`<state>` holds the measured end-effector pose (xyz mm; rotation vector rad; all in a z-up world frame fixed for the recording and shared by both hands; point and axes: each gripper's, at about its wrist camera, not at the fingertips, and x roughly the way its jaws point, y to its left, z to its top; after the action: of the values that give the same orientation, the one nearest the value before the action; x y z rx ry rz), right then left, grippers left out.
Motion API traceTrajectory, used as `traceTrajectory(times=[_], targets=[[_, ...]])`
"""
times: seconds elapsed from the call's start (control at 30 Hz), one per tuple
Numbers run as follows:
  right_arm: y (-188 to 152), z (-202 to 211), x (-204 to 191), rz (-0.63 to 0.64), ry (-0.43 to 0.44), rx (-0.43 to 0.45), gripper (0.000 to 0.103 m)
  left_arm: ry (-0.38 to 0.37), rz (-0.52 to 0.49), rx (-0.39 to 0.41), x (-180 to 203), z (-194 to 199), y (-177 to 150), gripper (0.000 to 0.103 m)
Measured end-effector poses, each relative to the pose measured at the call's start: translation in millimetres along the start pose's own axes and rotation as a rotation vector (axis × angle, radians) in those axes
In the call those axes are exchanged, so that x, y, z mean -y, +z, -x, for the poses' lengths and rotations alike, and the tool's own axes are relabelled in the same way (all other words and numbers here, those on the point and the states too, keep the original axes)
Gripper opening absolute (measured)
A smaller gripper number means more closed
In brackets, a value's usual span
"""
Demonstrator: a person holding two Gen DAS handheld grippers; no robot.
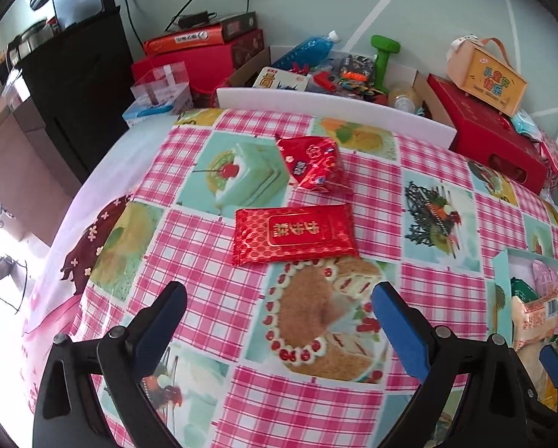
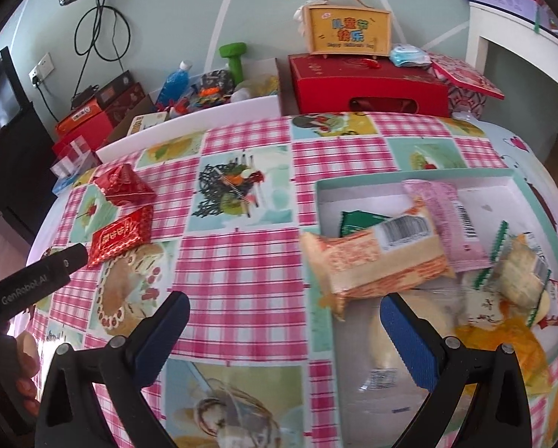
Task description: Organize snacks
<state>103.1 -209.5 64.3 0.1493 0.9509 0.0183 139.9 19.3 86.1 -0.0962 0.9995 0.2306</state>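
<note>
A flat red snack packet (image 1: 293,233) lies on the checked tablecloth just ahead of my open, empty left gripper (image 1: 279,298). A puffy red snack bag (image 1: 312,163) lies just beyond it. Both also show in the right wrist view, the flat packet (image 2: 121,234) and the bag (image 2: 124,184), at far left. A shallow teal box (image 2: 409,183) on the right holds several wrapped snacks, among them an orange-white packet (image 2: 376,265) and a pink one (image 2: 452,220). My right gripper (image 2: 284,310) is open and empty, over the box's left edge.
A white board (image 1: 334,106) edges the table's far side. Behind it are red gift boxes (image 1: 499,142), an orange carry box (image 1: 491,74), a green dumbbell (image 1: 383,59) and a blue bottle (image 1: 308,50). A black cabinet (image 1: 73,74) stands at left.
</note>
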Motion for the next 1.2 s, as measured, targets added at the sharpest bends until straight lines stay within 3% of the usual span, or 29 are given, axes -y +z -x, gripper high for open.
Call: traceTrajectory(times=[0.33,0.7,0.93,1.2], targets=[[8.2,-12.4,-29.8,0.06,0.022,0.027,0.103,-0.098,0.138,-0.068,-37.6,-36.9,13.1,0.099],[44.5,-47.2,-76.1,0.092,0.161,0.042,0.103,-0.034,0.068,-0.085,-67.8,-71.0,41.7,0.099],[89.4,-94.0,-114.6,0.099,0.262,-0.032,0.103,-0.085,0.132,-0.09,-94.5,-94.6,64.5,0.099],[119.0,-137.2,-158.3,0.123,0.328,-0.136,0.103,-0.133,0.116,-0.131,-111.1,-117.4,79.1,0.099]])
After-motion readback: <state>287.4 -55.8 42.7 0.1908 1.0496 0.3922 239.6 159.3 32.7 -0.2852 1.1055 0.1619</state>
